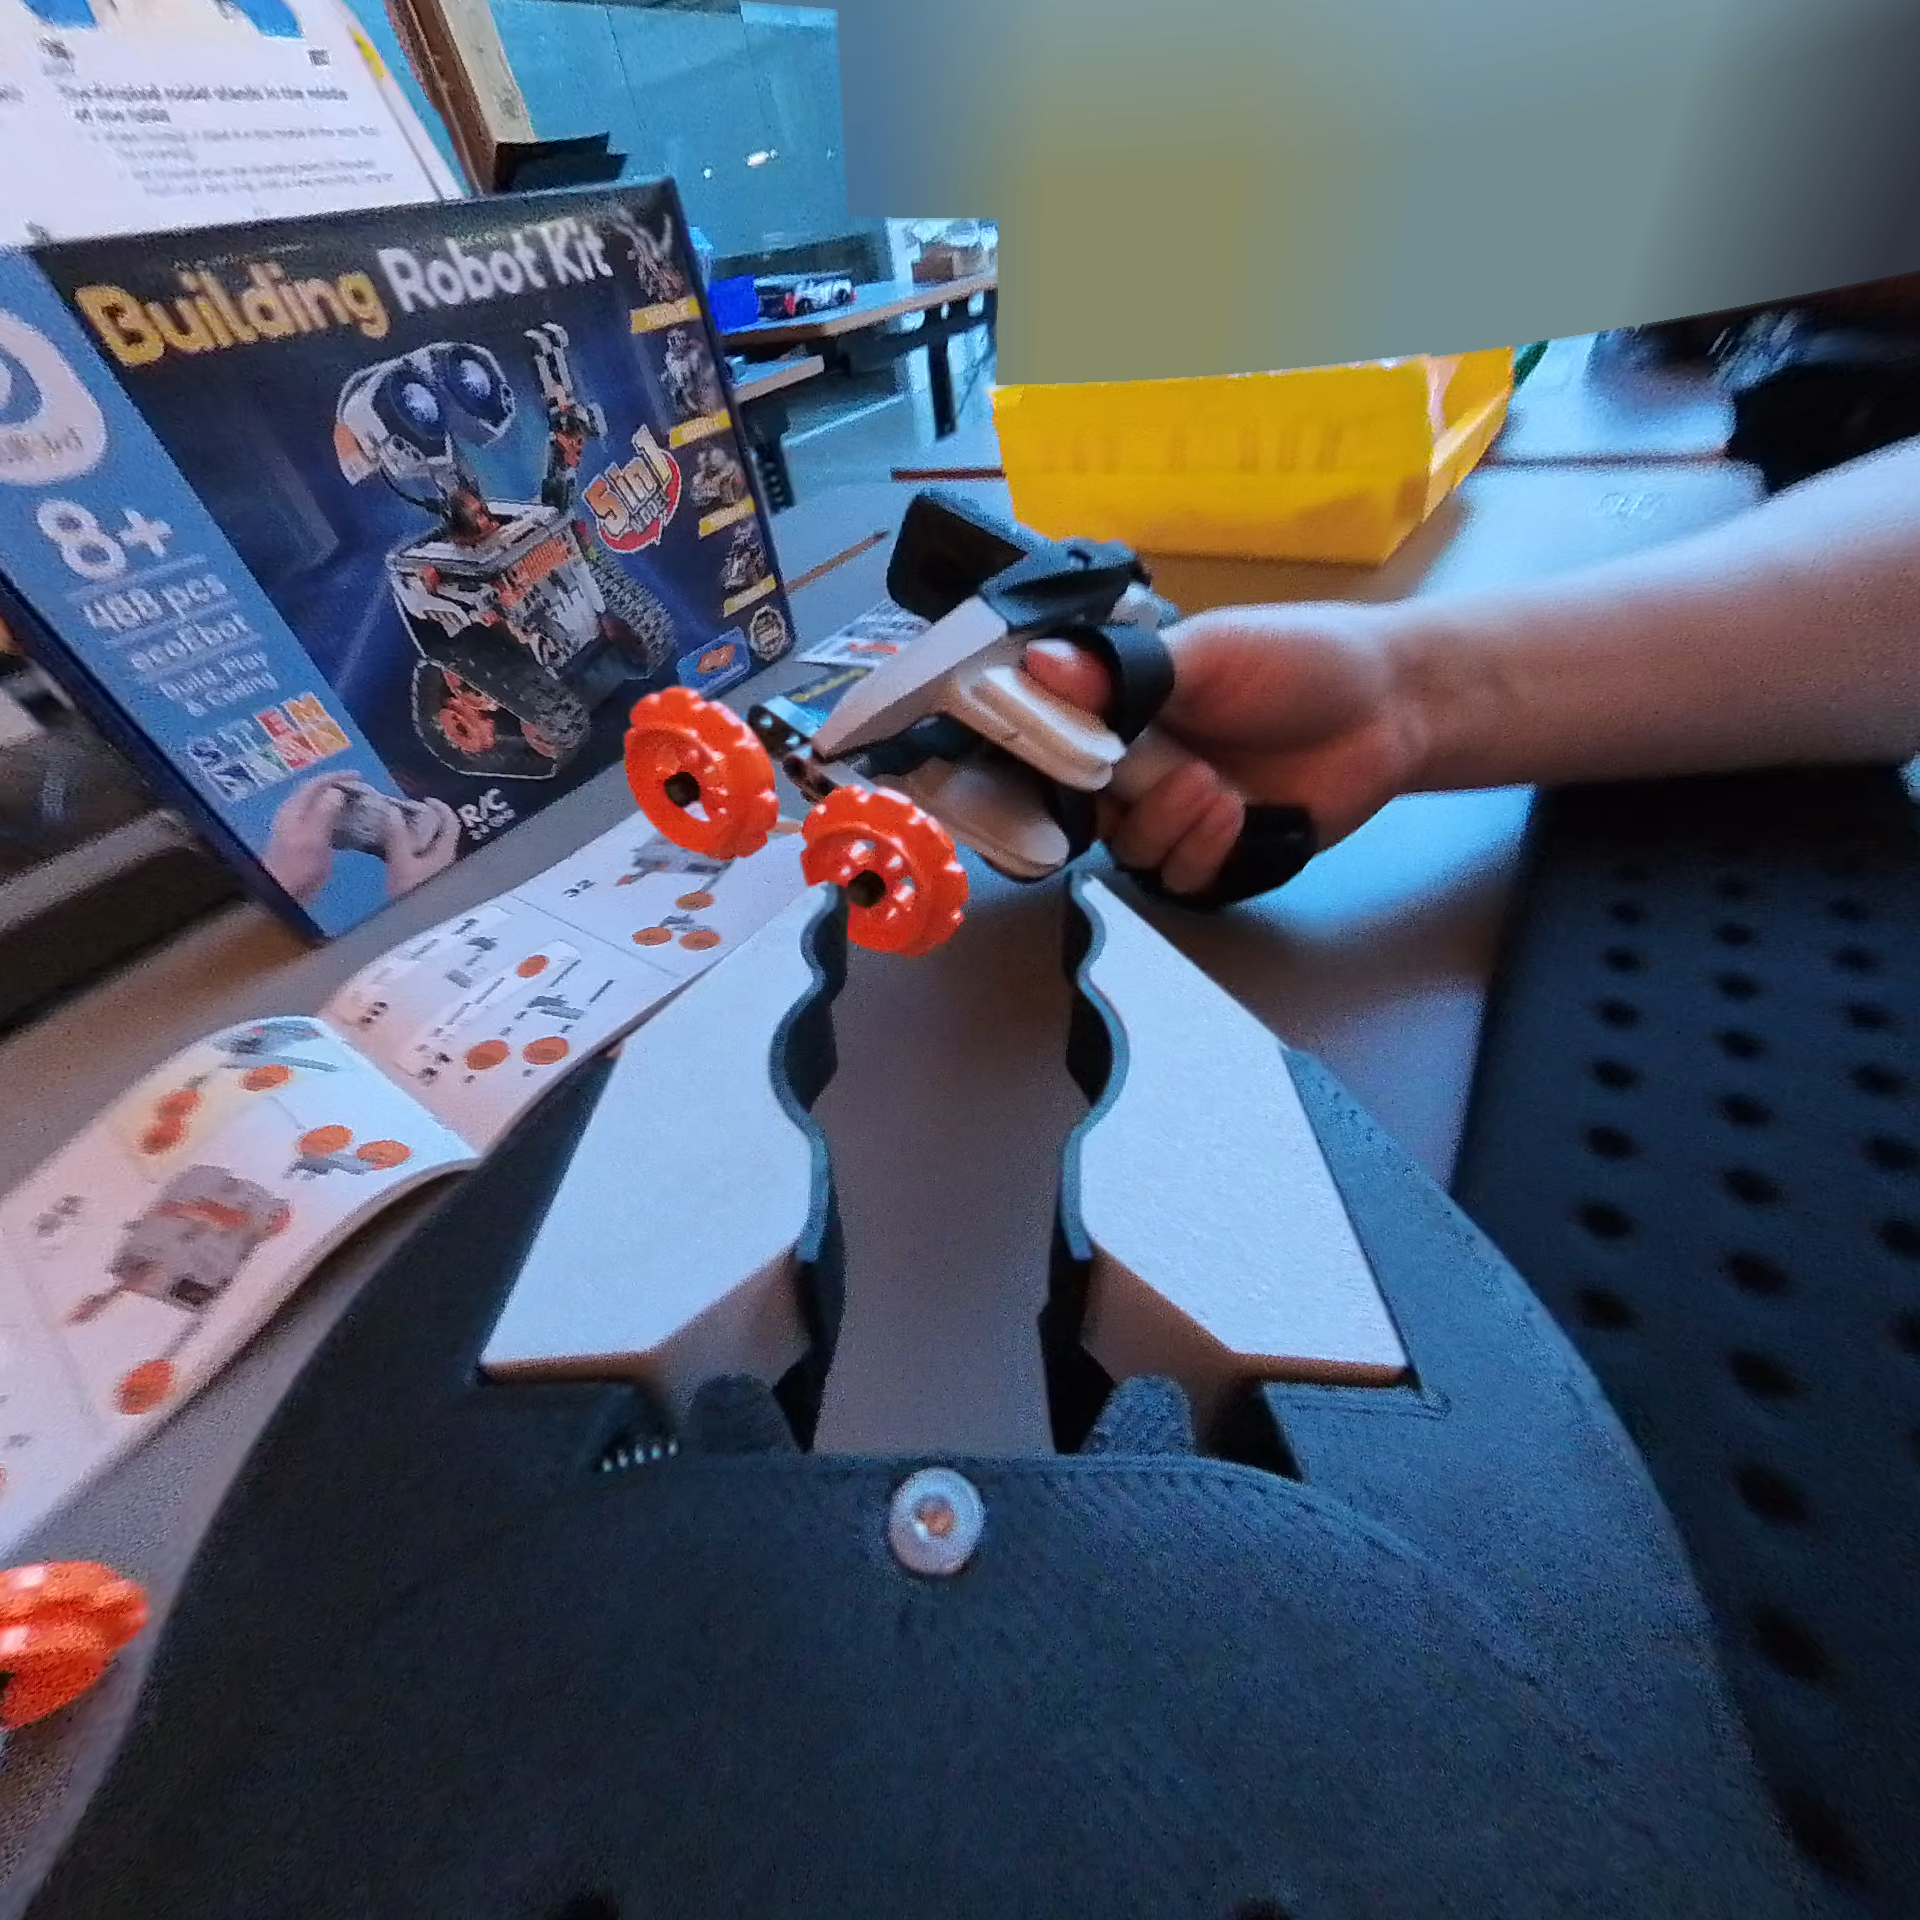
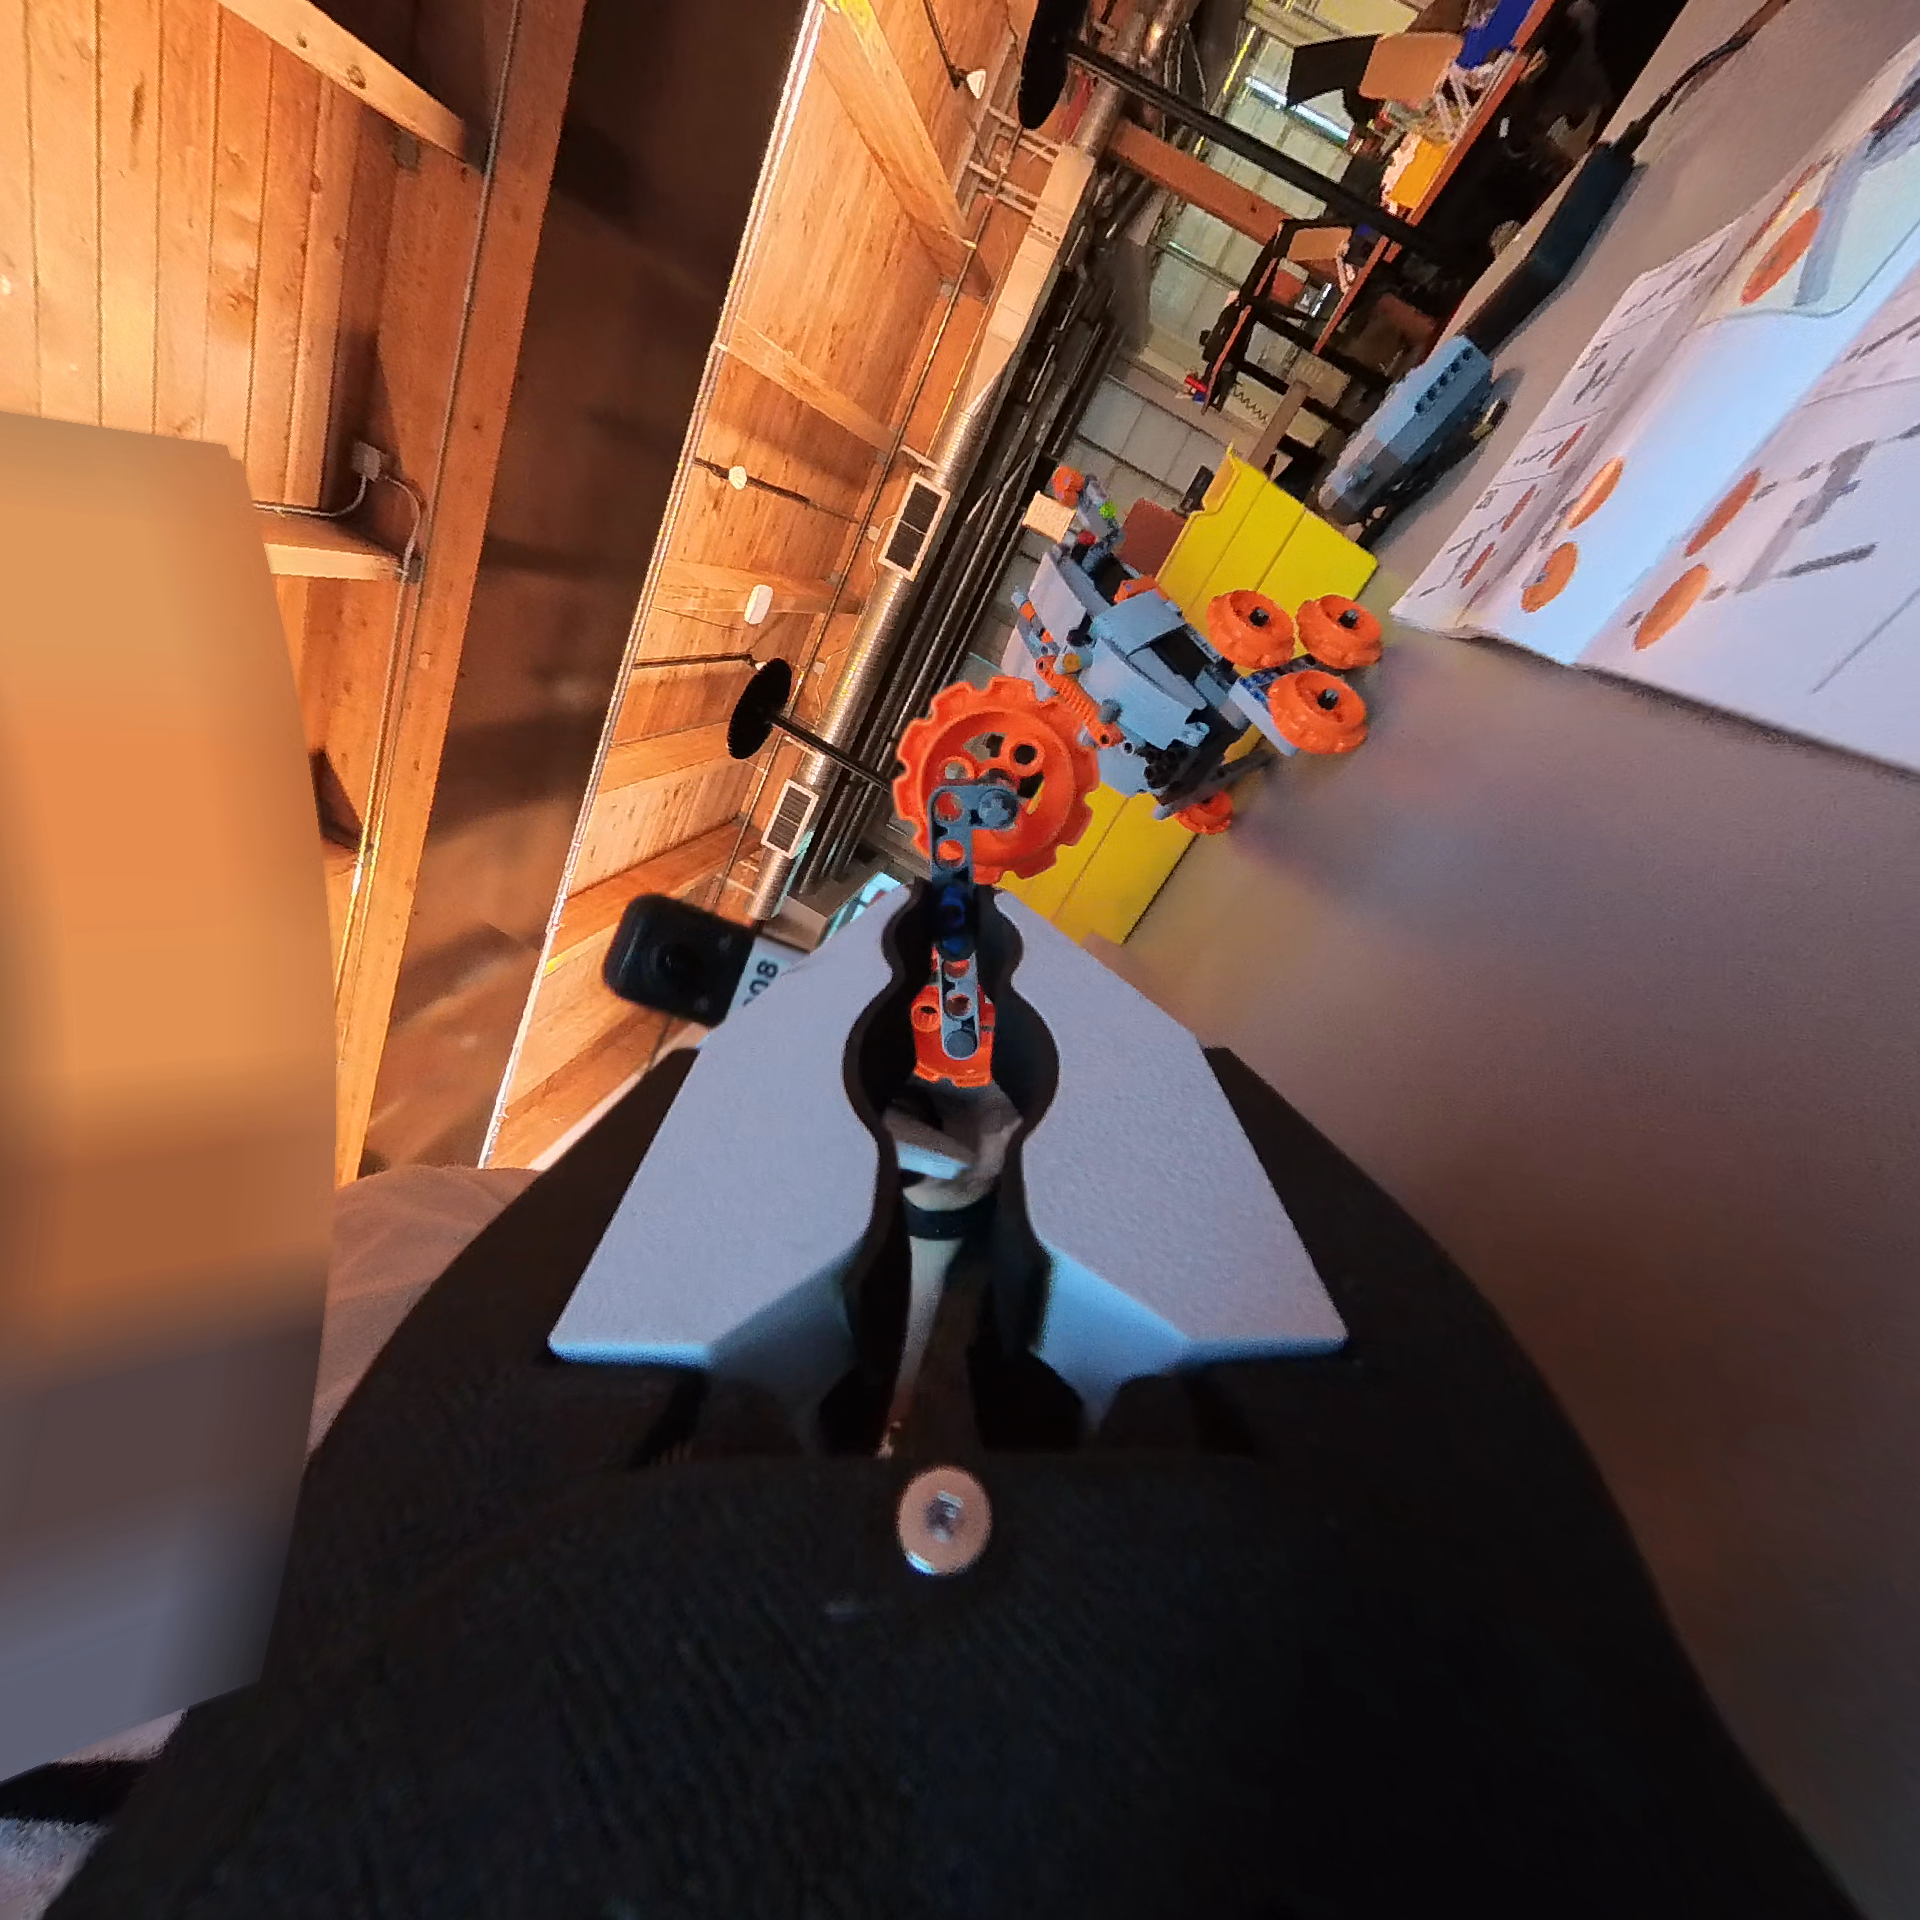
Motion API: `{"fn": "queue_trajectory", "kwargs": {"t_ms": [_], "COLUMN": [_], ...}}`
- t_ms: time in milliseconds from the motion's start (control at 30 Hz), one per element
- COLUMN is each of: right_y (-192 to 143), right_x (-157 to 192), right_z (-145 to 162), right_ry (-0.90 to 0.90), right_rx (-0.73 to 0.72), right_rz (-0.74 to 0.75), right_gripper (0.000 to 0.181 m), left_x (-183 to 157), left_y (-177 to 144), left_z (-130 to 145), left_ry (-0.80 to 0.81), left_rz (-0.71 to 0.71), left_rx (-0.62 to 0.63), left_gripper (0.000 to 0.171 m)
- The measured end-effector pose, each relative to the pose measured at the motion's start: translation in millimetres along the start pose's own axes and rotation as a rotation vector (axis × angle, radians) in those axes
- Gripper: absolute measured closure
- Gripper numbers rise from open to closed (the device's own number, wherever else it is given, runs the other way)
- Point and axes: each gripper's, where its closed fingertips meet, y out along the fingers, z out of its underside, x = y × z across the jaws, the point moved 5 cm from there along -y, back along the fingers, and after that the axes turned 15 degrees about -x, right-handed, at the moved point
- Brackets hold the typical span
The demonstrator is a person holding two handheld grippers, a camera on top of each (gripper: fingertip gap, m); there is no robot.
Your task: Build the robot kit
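My left gripper (image 1: 951, 909) is open and empty, low over the grey table. Just past its left fingertip (image 1: 821, 925) hangs a small assembly: a grey holed beam (image 1: 790, 732) with two orange toothed wheels (image 1: 883, 868). My right gripper (image 1: 862, 717), held by a hand, grips that beam. In the right wrist view, which is rolled sideways, my right gripper (image 2: 951, 920) is shut on the beam (image 2: 951, 842). One orange wheel (image 2: 992, 774) sits beyond the tips and the other (image 2: 951, 1039) lies between the fingers.
A robot kit box (image 1: 395, 540) stands at the left behind an open instruction booklet (image 1: 468, 1039). A yellow bin (image 1: 1247, 457) is at the back and a black perforated surface (image 1: 1714, 1039) at the right. A loose orange wheel (image 1: 62, 1631) lies near left. A part-built model (image 2: 1153, 665) stands by the bin (image 2: 1268, 551). My hands' fingertips stand some 6 cm from each other.
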Motion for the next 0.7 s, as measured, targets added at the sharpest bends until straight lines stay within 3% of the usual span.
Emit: {"fn": "queue_trajectory", "kwargs": {"t_ms": [133,267,400,700], "right_y": [-1,1,3,3], "right_x": [1,11,8,0], "right_z": [-8,-9,-4,-4], "right_ry": [-0.031,0.02,0.03,-0.069], "right_rx": [0.015,0.04,0.078,0.085], "right_rz": [-0.034,-0.158,-0.161,-0.102], "right_gripper": [0.176,0.176,0.176,0.176], "left_x": [20,28,26,18], "left_y": [-9,-12,-10,-4], "left_z": [-6,-1,2,14], "left_ry": [-0.213,-0.377,-0.387,-0.455], "left_rz": [-0.047,-0.036,-0.017,0.02], "left_rx": [-0.092,-0.084,-0.068,0.006], "left_gripper": [0.135,0.15,0.154,0.135]}}
